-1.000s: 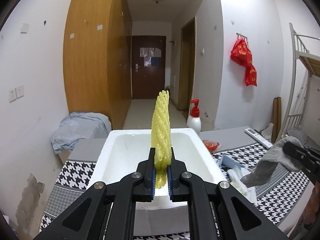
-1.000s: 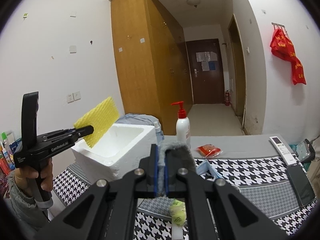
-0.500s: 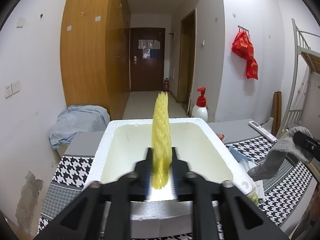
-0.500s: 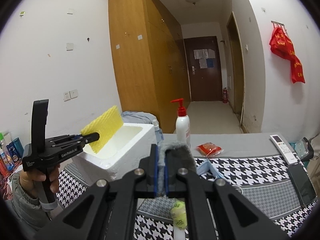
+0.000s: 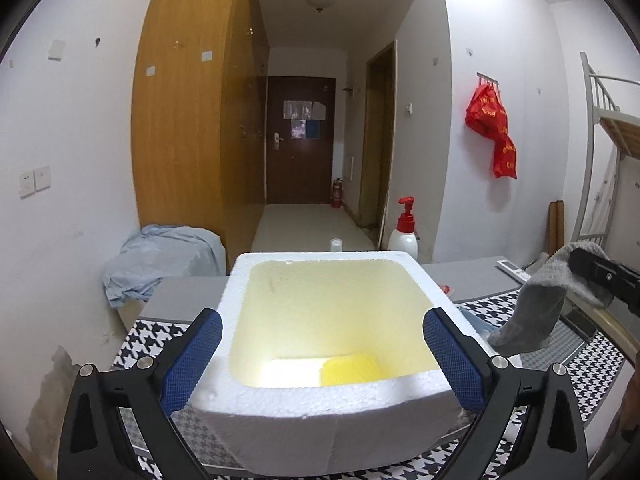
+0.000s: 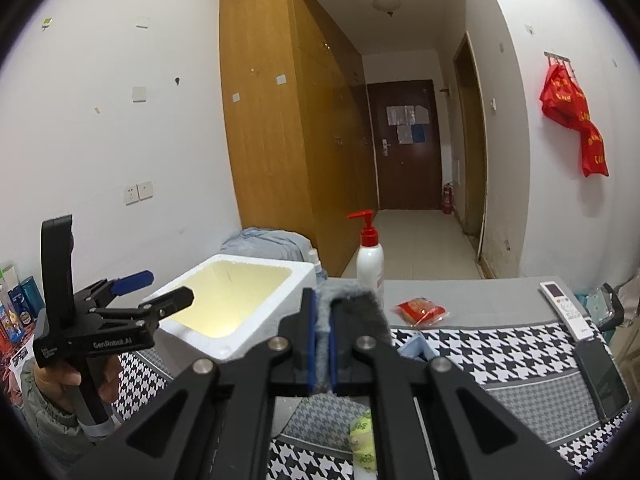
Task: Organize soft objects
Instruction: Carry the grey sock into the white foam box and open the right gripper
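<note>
1. Left tongs [image 5: 322, 352] hover at the near rim of the white foam box [image 5: 320, 400], jaws opening and spread wide with nothing between the pads.
2. We see the yellow foam net [image 5: 348, 369] lying on the box floor, in the near right corner.
3. Right tongs [image 6: 323, 354] are clenched on a grey sock [image 5: 536, 312], which hangs above the houndstooth-covered counter [image 6: 492, 344], to the right of the box.
4. We judge one soft item stowed and the sock next: carry it over the box opening, then release. A tennis ball [image 6: 362, 444] waits on the counter.
</note>
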Motion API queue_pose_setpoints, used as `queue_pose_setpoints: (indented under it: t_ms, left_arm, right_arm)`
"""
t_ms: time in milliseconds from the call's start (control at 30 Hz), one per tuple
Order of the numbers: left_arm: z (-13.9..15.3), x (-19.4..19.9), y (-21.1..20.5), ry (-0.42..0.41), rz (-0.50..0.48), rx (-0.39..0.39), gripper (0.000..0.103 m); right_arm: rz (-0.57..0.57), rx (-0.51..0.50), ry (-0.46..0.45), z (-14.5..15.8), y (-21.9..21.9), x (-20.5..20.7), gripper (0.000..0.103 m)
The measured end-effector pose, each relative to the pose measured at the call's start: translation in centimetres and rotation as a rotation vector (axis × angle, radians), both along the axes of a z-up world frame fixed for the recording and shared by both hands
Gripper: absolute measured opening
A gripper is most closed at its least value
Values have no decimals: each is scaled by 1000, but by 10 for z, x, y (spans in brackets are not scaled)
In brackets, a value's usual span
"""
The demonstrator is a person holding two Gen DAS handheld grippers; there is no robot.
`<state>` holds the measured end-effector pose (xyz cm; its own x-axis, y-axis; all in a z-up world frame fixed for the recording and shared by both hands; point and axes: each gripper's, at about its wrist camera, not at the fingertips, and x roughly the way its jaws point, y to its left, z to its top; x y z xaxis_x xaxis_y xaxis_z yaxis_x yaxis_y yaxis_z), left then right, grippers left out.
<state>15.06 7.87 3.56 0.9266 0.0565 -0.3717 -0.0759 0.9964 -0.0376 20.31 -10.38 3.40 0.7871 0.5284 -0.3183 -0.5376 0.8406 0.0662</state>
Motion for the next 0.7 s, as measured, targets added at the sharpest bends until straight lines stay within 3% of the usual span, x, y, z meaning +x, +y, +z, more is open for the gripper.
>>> queue_pose_setpoints:
  t_ms: [700]
  left_arm:
    - [-2, -29, 27, -18, 77, -16, 102]
  right_arm:
    - [39, -25, -74, 24, 32, -6, 7]
